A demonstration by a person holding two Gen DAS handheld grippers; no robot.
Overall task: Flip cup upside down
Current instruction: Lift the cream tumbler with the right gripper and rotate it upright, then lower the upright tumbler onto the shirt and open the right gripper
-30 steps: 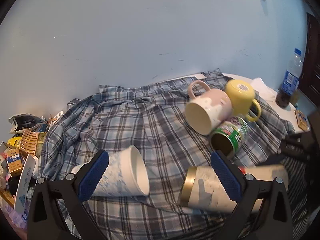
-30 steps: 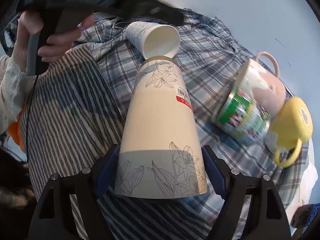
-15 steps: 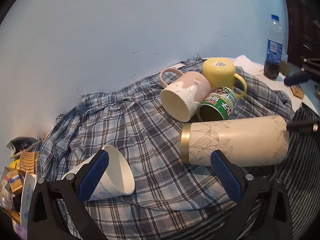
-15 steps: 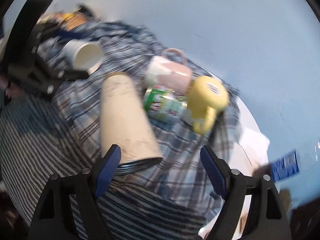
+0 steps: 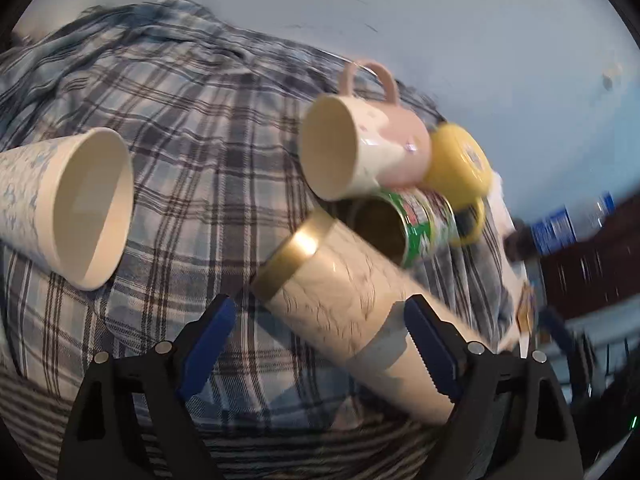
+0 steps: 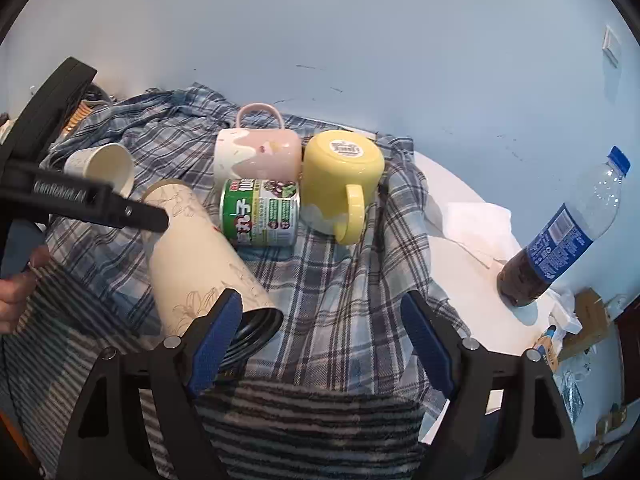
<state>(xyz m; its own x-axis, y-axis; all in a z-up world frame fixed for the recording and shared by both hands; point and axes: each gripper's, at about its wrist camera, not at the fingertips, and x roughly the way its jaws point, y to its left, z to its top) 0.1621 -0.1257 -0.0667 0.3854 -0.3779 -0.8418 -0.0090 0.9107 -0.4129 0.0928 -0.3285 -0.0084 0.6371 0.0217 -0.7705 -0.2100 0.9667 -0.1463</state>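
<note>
Left wrist view, from left to right: a white paper cup (image 5: 68, 208) lies on the plaid cloth (image 5: 208, 128), then the cream tumbler (image 5: 352, 300), on its side, gold-banded mouth pointing up-left, long axis running diagonally between the wide-apart, empty jaws of the left gripper (image 5: 320, 344). The right gripper (image 6: 320, 340), jaws likewise apart, has only the tumbler's base beside its left finger. Half a second ago the tumbler lay further ahead of the left gripper; now that gripper straddles it.
</note>
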